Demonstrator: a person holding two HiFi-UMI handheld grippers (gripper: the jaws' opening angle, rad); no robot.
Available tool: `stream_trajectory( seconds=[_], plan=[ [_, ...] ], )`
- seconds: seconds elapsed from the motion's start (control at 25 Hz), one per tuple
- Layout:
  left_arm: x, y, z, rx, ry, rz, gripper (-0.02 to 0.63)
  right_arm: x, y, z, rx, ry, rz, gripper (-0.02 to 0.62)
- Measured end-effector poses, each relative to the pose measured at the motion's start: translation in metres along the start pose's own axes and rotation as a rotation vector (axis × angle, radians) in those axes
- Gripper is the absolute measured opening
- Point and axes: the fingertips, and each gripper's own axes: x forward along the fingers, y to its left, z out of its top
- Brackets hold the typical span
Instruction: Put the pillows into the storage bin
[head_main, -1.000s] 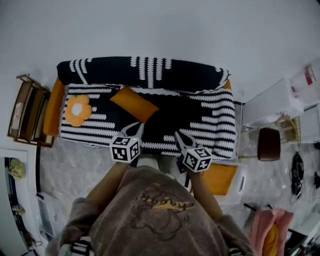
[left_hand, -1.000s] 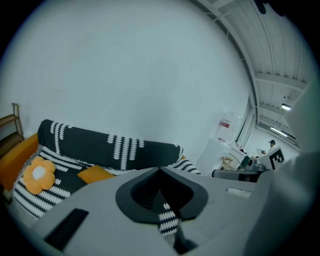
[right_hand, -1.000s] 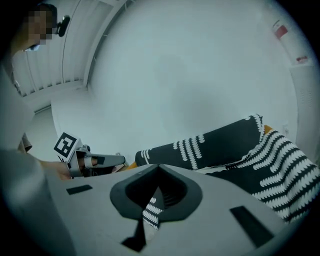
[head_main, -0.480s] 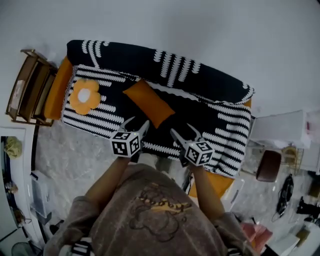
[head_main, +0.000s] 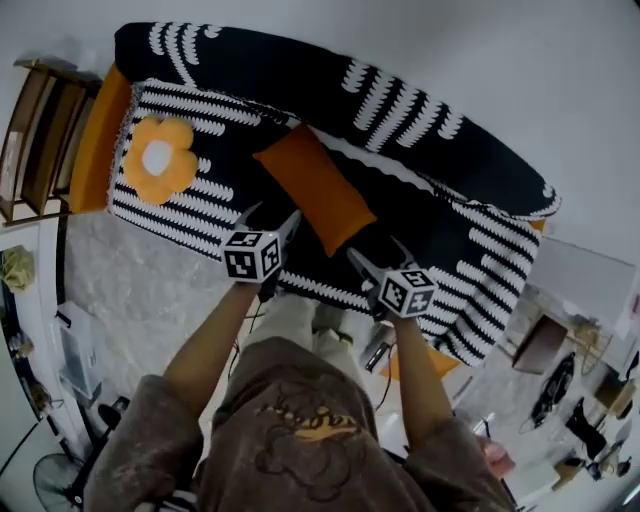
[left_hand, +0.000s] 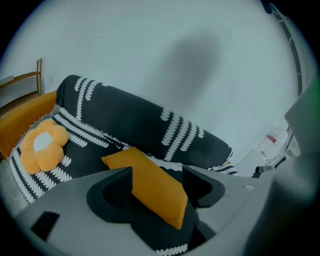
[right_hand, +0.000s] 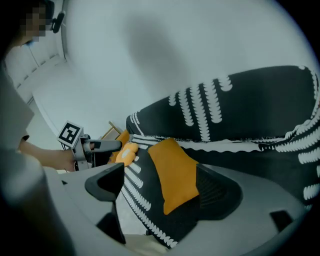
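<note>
As left hand-held gripper (head_main: 268, 218) and right hand-held gripper (head_main: 377, 254) are spreading, empty, beside orange pillow (head_main: 315, 200), you're risking snagging sofa cover (head_main: 215, 195) by closing low.

The right gripper (right_hand: 159, 175), jaws just opening and clear of it, hid a lower corner of the orange pillow (right_hand: 172, 165). We saw the wooden rack (head_main: 45, 130) cut by the head view's left edge; the clutter (head_main: 590, 410) at lower right was too small to tell.
</note>
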Motion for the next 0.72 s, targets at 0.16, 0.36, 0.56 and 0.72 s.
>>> stream_trajectory(
  seconds=[0.16, 0.36, 0.56, 0.72],
  plan=[
    [0.060, 0.050, -0.003, -0.030, 0.012, 0.037, 0.295, 0.049, -0.036, -0.031, 0.053, 0.071, -0.021, 0.442],
    [0.128, 0.116, -0.014, -0.113, 0.011, 0.088, 0.307, 0.100, -0.071, -0.074, 0.134, 0.148, -0.039, 0.442],
    [0.176, 0.156, -0.024, -0.201, 0.014, 0.120, 0.379, 0.135, -0.091, -0.103, 0.185, 0.174, -0.055, 0.437],
    [0.198, 0.160, -0.028, -0.252, 0.013, 0.072, 0.397, 0.147, -0.108, -0.104, 0.215, 0.140, -0.094, 0.403]
  ],
)
